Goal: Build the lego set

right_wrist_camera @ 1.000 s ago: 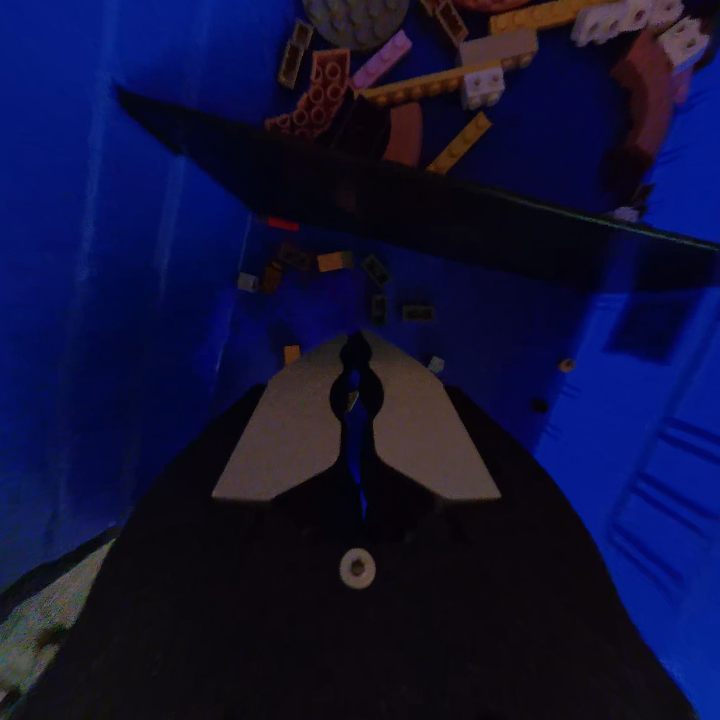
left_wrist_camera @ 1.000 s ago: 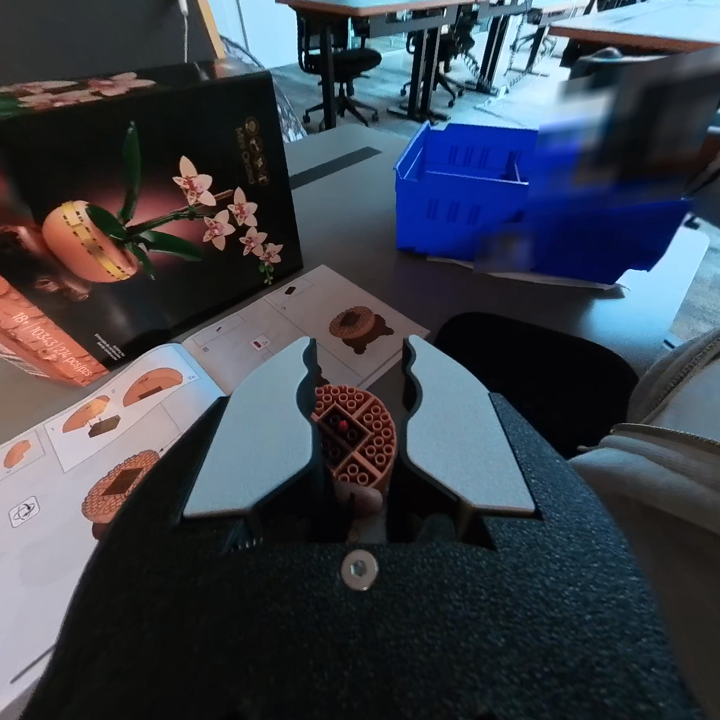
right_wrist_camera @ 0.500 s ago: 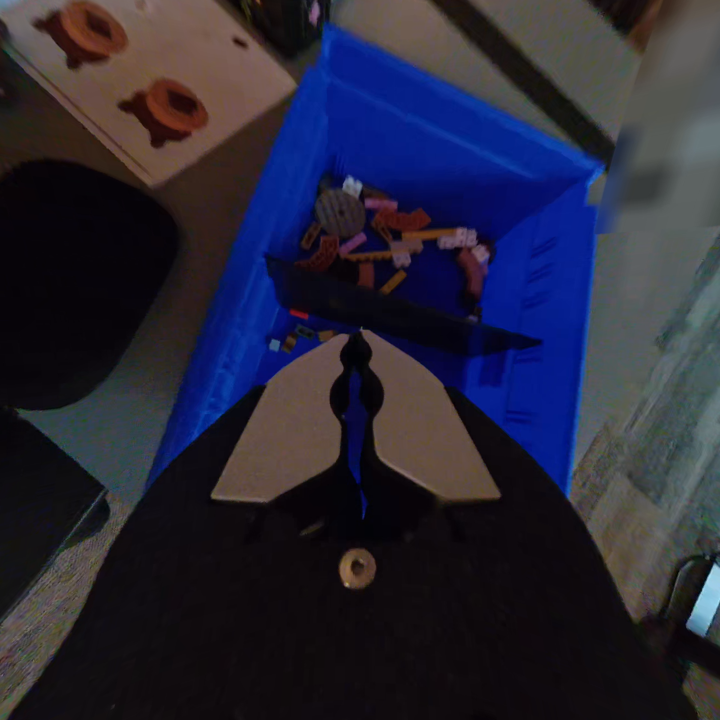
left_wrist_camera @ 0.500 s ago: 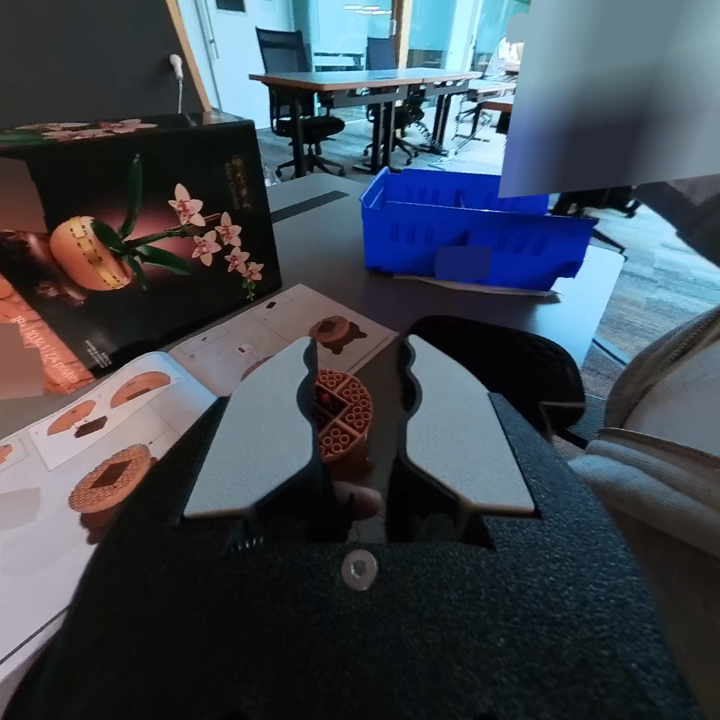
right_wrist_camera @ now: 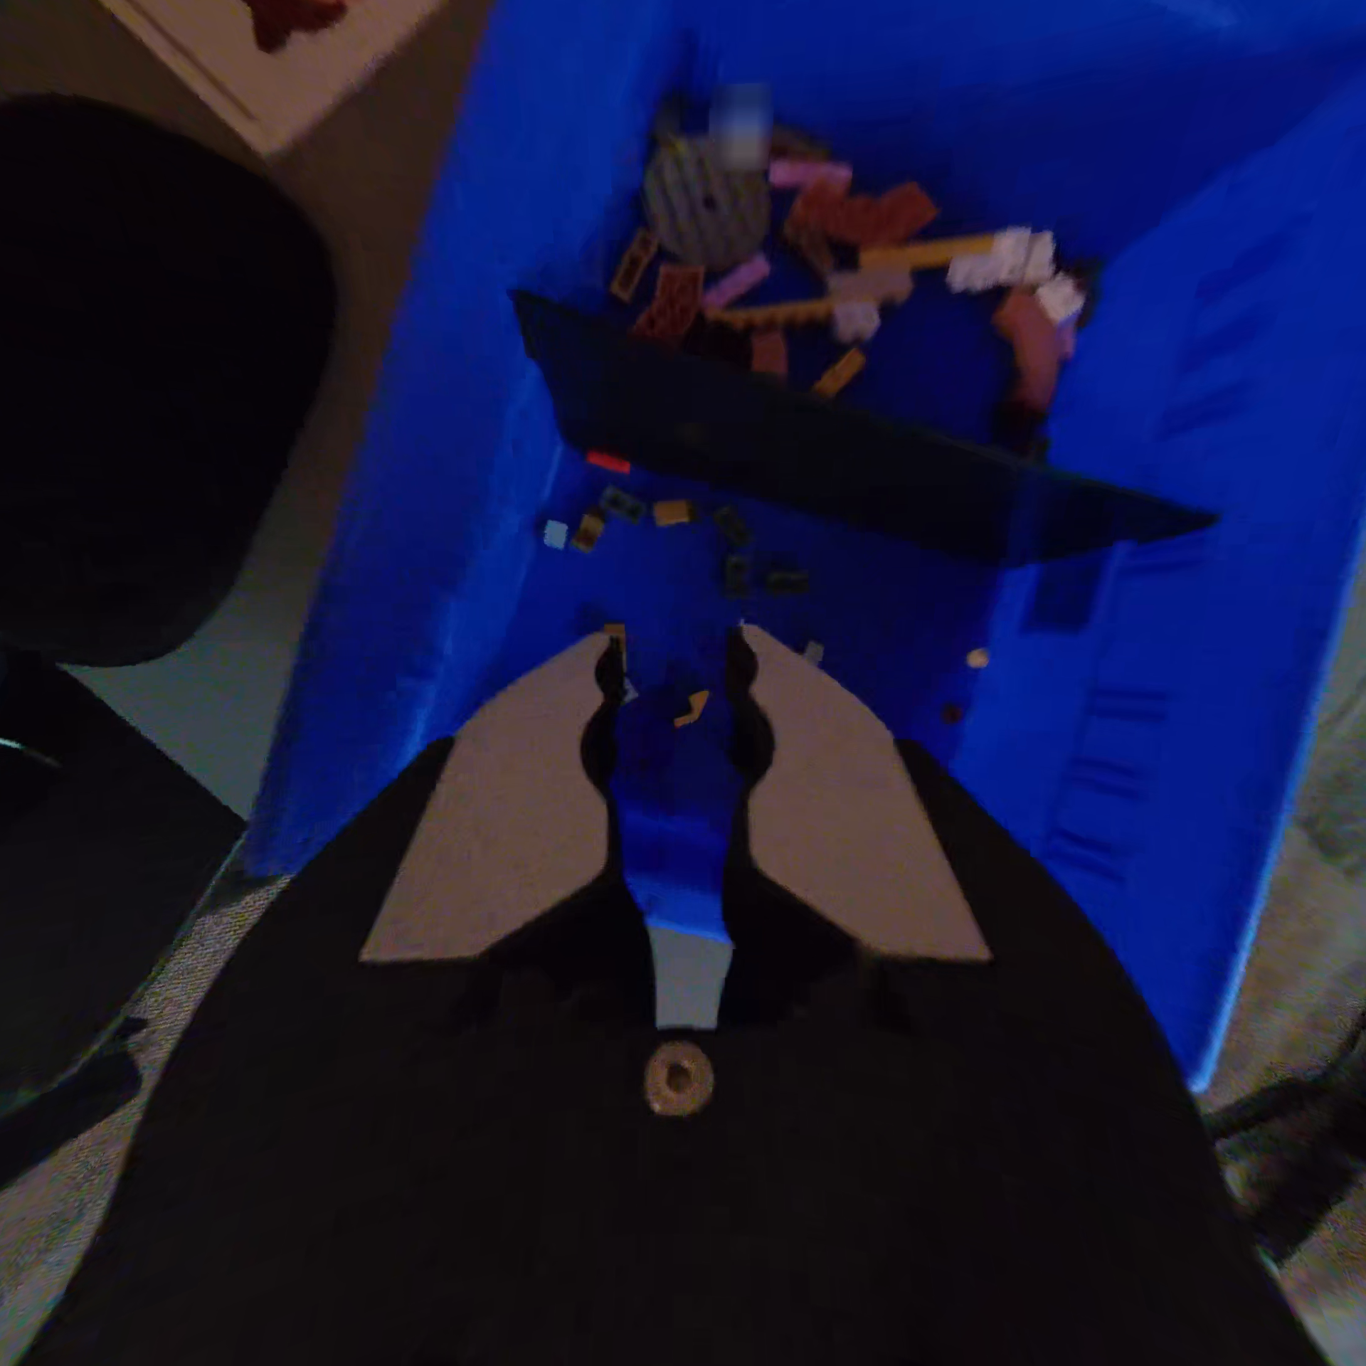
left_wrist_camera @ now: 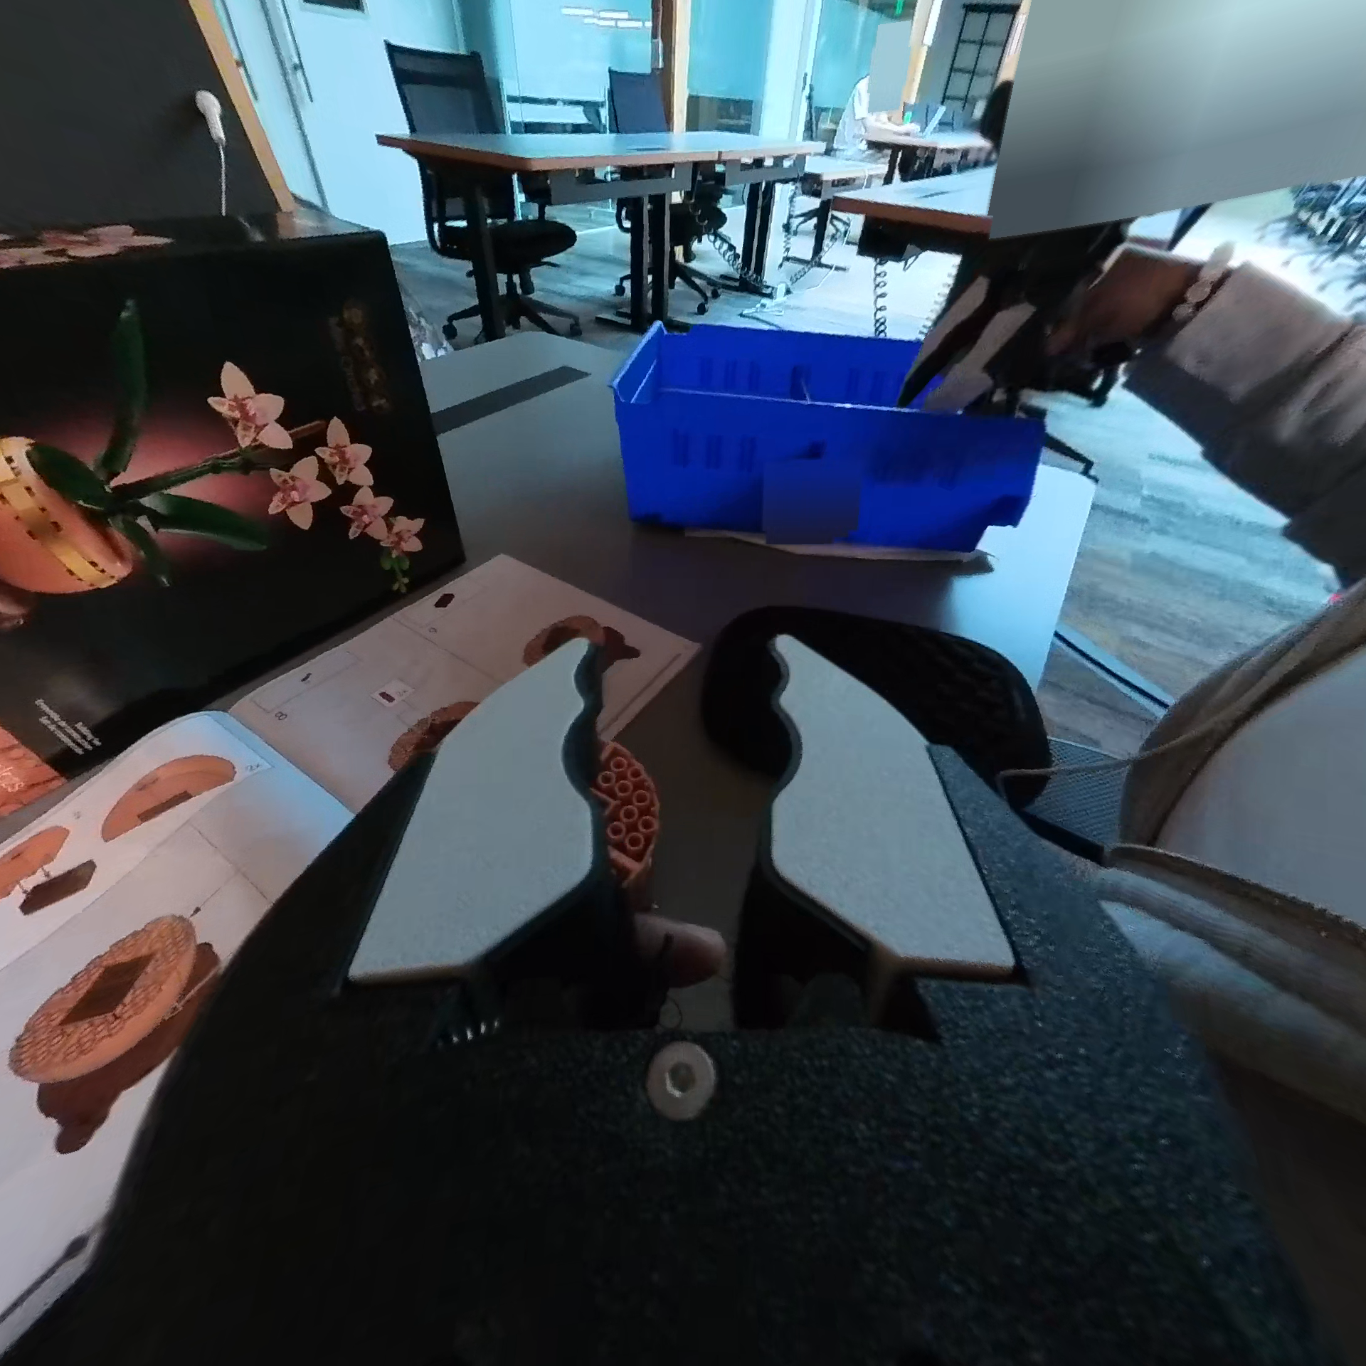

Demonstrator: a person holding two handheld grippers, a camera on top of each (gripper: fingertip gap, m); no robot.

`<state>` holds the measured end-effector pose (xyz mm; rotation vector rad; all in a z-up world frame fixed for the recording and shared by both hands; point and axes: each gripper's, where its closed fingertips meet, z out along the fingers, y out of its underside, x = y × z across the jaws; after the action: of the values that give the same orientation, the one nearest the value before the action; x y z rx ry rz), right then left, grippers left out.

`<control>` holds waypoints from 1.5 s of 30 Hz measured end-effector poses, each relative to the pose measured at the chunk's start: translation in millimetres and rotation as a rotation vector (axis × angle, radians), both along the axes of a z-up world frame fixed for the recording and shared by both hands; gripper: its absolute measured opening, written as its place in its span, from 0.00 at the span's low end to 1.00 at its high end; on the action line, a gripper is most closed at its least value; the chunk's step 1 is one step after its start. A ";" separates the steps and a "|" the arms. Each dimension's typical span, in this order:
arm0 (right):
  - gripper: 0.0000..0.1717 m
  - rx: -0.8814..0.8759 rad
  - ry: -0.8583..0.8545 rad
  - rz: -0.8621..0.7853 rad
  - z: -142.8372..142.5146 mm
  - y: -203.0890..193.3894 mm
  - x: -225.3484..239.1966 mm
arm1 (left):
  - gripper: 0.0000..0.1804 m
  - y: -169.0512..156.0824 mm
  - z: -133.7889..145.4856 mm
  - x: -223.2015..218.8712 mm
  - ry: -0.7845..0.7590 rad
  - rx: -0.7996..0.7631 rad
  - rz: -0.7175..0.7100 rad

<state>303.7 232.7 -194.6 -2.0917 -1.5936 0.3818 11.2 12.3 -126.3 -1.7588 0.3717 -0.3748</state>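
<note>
Room: an open office, daylit.
Furniture: wood-topped desks (left_wrist_camera: 591,144) on dark metal legs, with black swivel chairs (left_wrist_camera: 510,236) beside them.
Walls: glass partitions (left_wrist_camera: 576,59) stood behind.
Floor: grey (left_wrist_camera: 1183,503).

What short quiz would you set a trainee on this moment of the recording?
1. True or false: the left gripper is shut tight.
2. The right gripper hangs over: A) a red tray, B) a blue bin of small bricks, C) a wooden bowl.
3. What lies open on the table in front of the black flower box?

Key:
1. False: its fingers stand well apart.
2. B.
3. A booklet with printed pictures.
</note>
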 end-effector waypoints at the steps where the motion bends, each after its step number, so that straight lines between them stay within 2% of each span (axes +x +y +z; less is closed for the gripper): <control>1: 0.15 0.000 -0.003 -0.009 -4.7 2.8 3.8 | 0.23 2.2 -1.3 -1.0 0.009 -0.012 0.002; 8: 0.15 -0.009 0.037 0.011 -2.8 7.8 20.6 | 0.23 25.4 3.4 -12.6 0.021 -0.054 0.032; 12: 0.13 -0.091 0.046 0.133 -10.2 -8.9 -4.6 | 0.23 47.1 10.6 -19.5 -0.049 -0.062 0.057; 17: 0.10 -0.161 -0.137 0.296 -46.9 -22.7 -13.8 | 0.23 73.7 15.8 -20.9 -0.064 -0.099 0.064; 21: 0.05 -0.101 -0.014 0.412 -42.1 -17.1 -40.4 | 0.23 87.3 16.1 -21.5 -0.009 -0.105 0.075; 23: 0.04 -0.036 0.103 0.401 -30.4 -4.8 -60.3 | 0.23 91.7 14.8 -20.5 0.001 -0.116 0.073; 25: 0.03 -0.066 0.157 0.392 -26.3 -4.1 -71.9 | 0.24 93.6 13.1 -18.7 0.010 -0.125 0.066; 26: 0.01 -0.083 0.144 0.367 -29.8 -2.8 -73.2 | 0.23 93.6 11.8 -18.6 0.022 -0.128 0.065; 30: 0.03 -0.174 0.044 0.288 -52.0 -11.6 -69.4 | 0.23 88.5 5.9 -21.2 0.061 -0.136 0.071; 34: 0.01 -0.076 0.069 0.319 -54.0 -6.8 -77.5 | 0.23 84.6 -2.2 -27.9 0.047 -0.147 0.085; 37: 0.02 -0.054 0.014 0.335 -68.6 -5.7 -77.6 | 0.23 83.8 -6.2 -29.8 0.032 -0.157 0.086; 45: 0.04 -0.202 -0.089 0.319 -67.7 -12.0 -55.2 | 0.23 82.4 -10.7 -28.7 0.048 -0.166 0.072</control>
<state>248.5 220.6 -262.4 -2.0204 -2.0245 0.5863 -17.4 94.7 -137.0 -1.9404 0.3184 -0.3196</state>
